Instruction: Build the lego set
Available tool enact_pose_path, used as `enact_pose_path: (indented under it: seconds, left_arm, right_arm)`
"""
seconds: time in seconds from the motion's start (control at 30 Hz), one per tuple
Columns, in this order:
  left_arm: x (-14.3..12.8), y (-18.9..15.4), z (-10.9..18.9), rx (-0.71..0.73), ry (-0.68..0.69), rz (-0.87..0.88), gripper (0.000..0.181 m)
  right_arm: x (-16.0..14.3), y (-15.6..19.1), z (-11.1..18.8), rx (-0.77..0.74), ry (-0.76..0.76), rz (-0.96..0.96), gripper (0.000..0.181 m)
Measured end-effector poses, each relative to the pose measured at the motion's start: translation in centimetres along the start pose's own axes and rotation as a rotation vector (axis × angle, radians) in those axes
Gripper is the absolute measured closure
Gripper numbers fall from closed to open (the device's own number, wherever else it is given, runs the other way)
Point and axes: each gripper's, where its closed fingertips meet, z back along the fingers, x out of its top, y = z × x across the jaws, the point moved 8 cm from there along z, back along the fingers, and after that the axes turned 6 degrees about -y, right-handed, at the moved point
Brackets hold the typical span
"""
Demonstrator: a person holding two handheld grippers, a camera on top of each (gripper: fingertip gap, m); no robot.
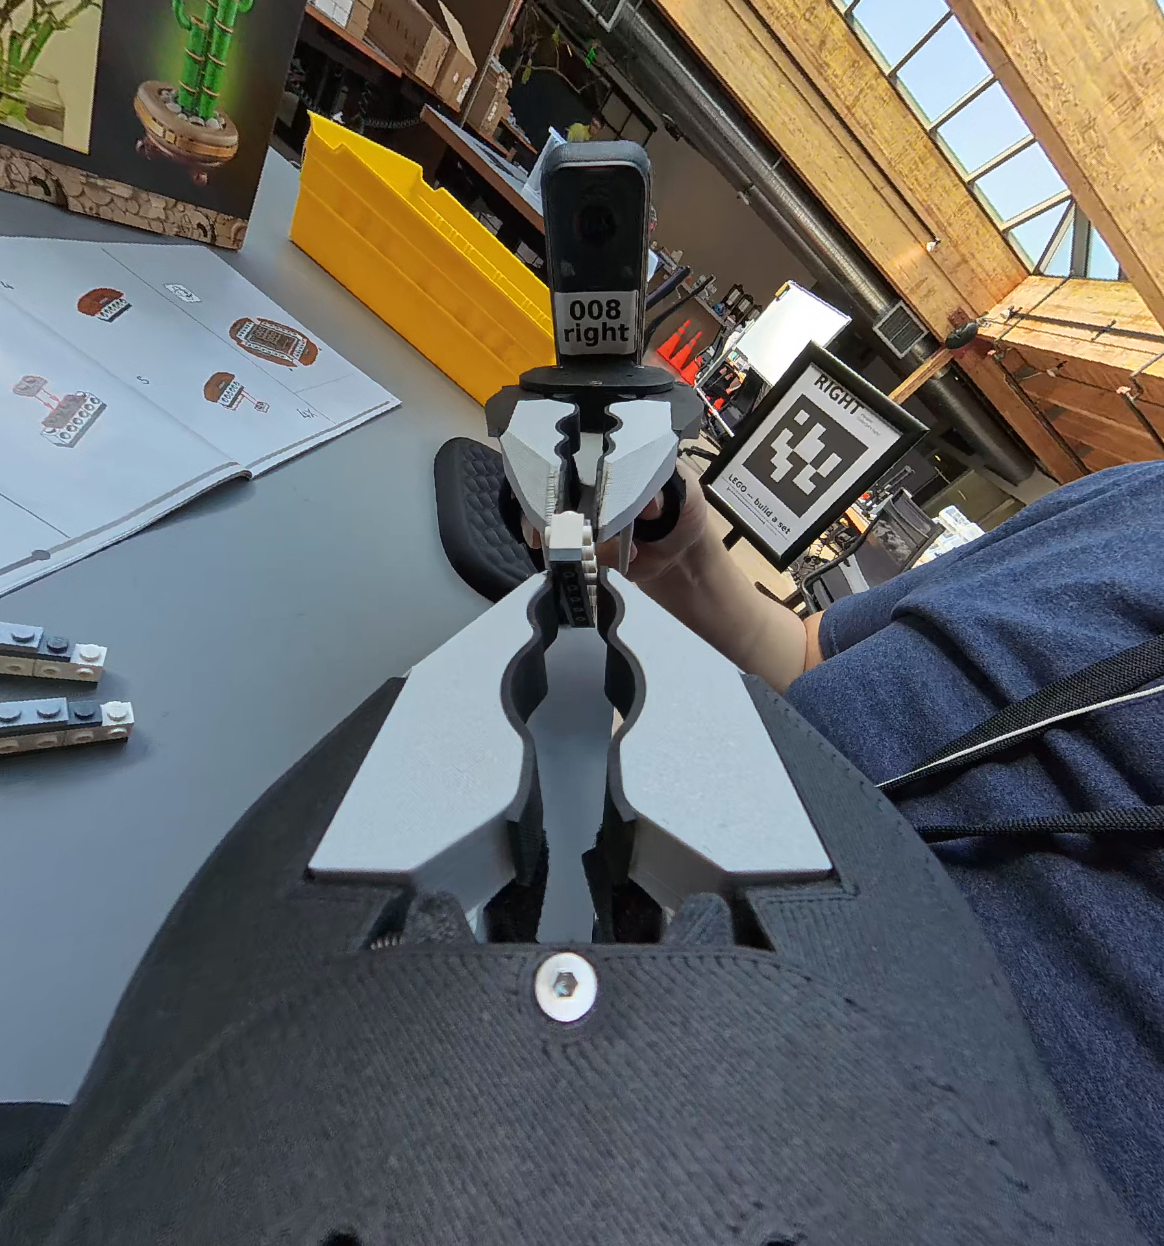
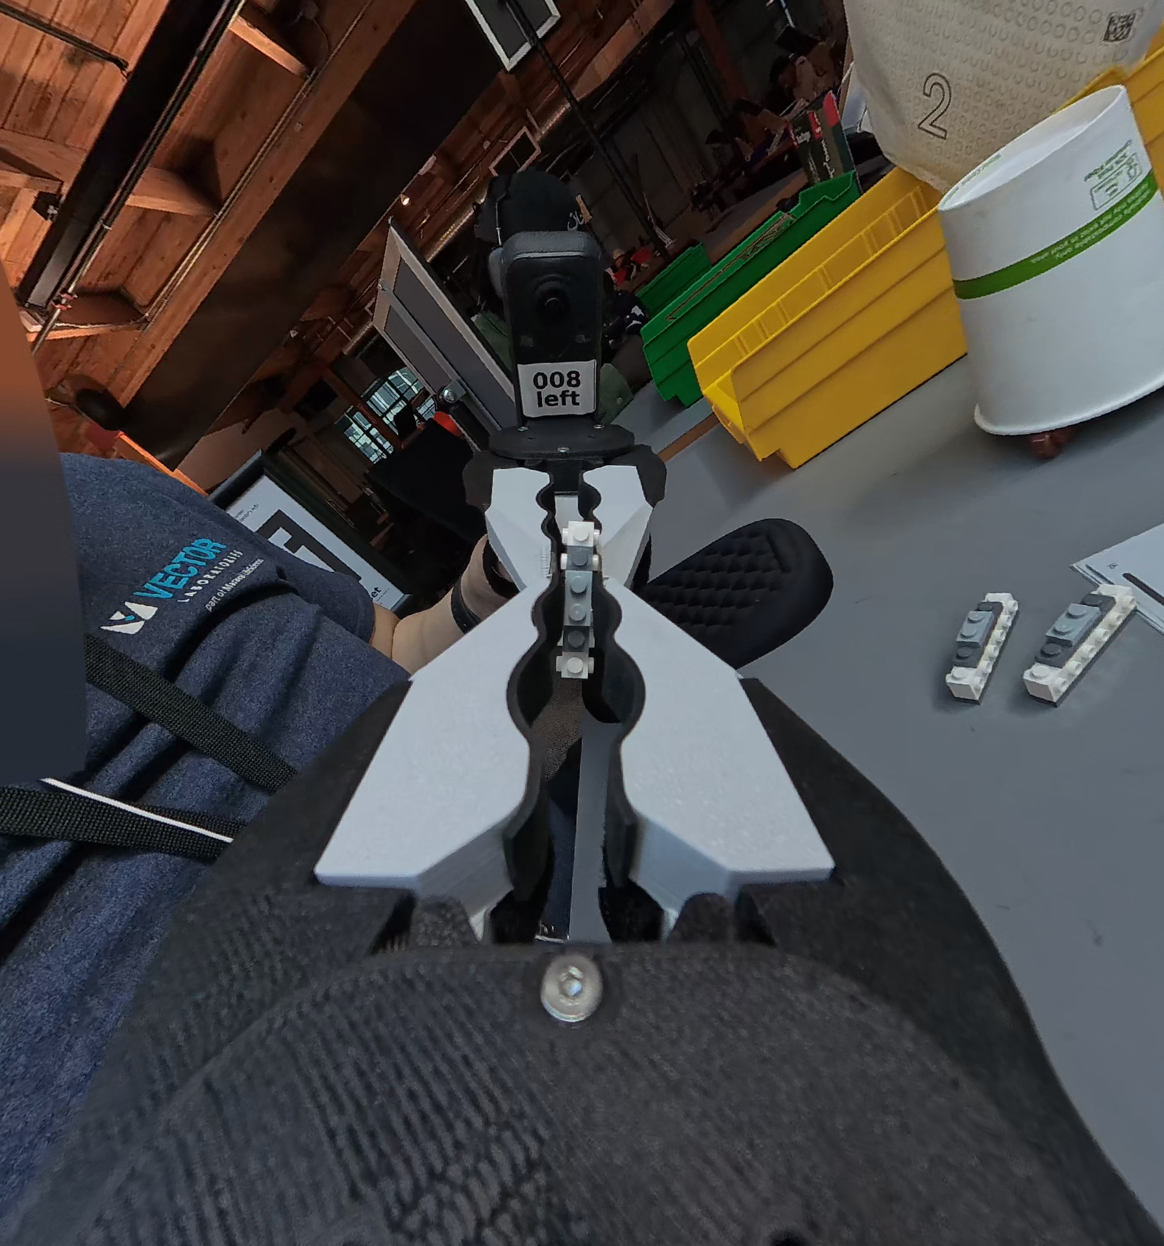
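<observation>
Both hand-held grippers, left (image 1: 571, 610) and right (image 2: 575, 593), pinch one brick strip (image 2: 577, 600) nose to nose, above the worktop (image 1: 242, 640). Any twist could snap its plates apart.

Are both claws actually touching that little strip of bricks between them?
Touching. In the right wrist view the brick strip sits pinched in the right claw, while the left claw grips its far end.

grey/white lego strip (image 2: 577, 600) held midair btwn grippers; two similar strips (image 1: 39, 657) on table
</observation>
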Motion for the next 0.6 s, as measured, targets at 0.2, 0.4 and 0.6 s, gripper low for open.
enact_pose_path:
  seconds: [0.2,0.4,0.6]
  left_arm:
    - [0.1,-0.2,0.0,-0.042,-0.046,-0.009,0.173]
    - [0.2,0.7,0.5,-0.014,-0.16,0.051,0.173]
    - [0.2,1.4,0.4,0.043,-0.293,0.186,0.173]
  right_arm:
    - [0.4,0.4,0.1,0.042,-0.058,-0.009,0.171]
    - [1.4,1.1,0.7,-0.023,-0.146,0.153,0.15]
    - [0.0,3.1,-1.3,-0.427,0.081,0.873,0.134]
